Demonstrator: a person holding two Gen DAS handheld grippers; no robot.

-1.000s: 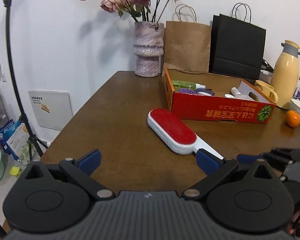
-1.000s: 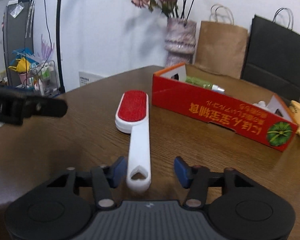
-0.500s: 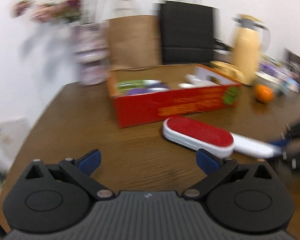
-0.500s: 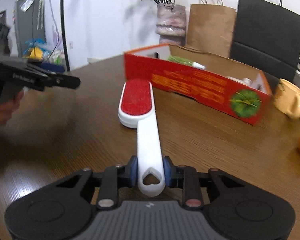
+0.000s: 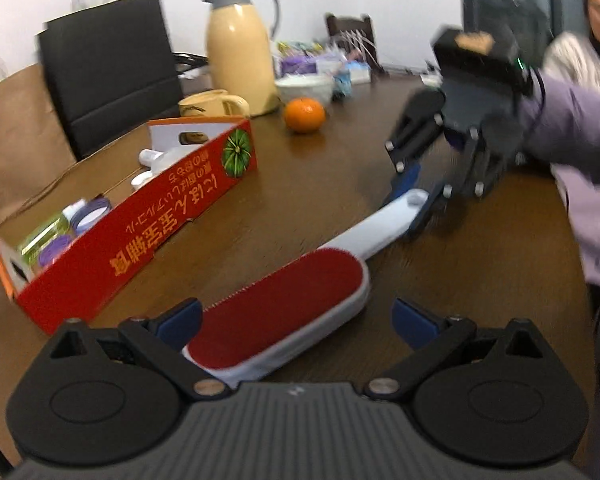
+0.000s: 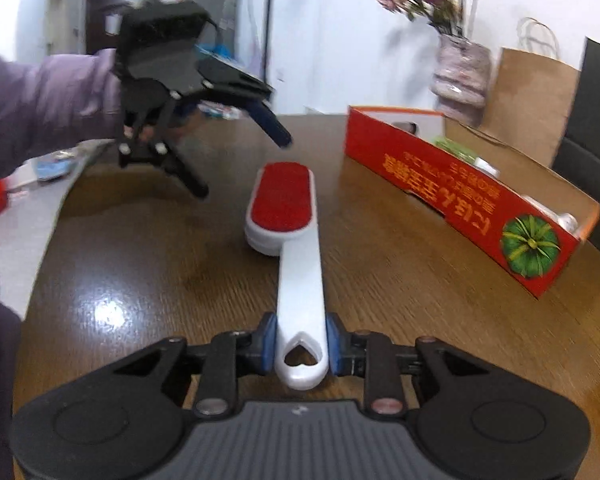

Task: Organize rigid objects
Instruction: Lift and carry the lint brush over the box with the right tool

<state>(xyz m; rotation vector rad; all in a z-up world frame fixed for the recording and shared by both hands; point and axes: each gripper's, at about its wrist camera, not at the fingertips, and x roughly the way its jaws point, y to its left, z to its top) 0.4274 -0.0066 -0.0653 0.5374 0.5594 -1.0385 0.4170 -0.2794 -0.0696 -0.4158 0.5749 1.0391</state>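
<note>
A wooden table [image 6: 148,264] holds a lint brush [image 6: 290,232] with a red fabric head and a long white handle, lying flat just beside an open red cardboard box [image 6: 460,196] that already contains small bottles and tubes.

The right gripper [image 6: 301,342] has its blue pads closed against both sides of the handle's tip, by the heart-shaped hanging hole. Gripping the far end of the handle gives a long lever, likely so the brush can be swung or lifted towards the box.

The left gripper [image 5: 296,320] is wide open, its jaws either side of the brush's red head with nothing pinched between them. From the right wrist view it hangs above the table at the brush's far end, and it appears not to touch the brush, though motion blur makes that hard to confirm. Its position suggests it is there to steady or support the heavier head end.

A person's lilac sleeve [image 5: 572,128] leads to the right gripper. Behind the box stand a cream jug [image 5: 240,44], a matching mug [image 5: 214,104], an orange [image 5: 304,115], paper bags and a vase of dried flowers [image 6: 460,68]
</note>
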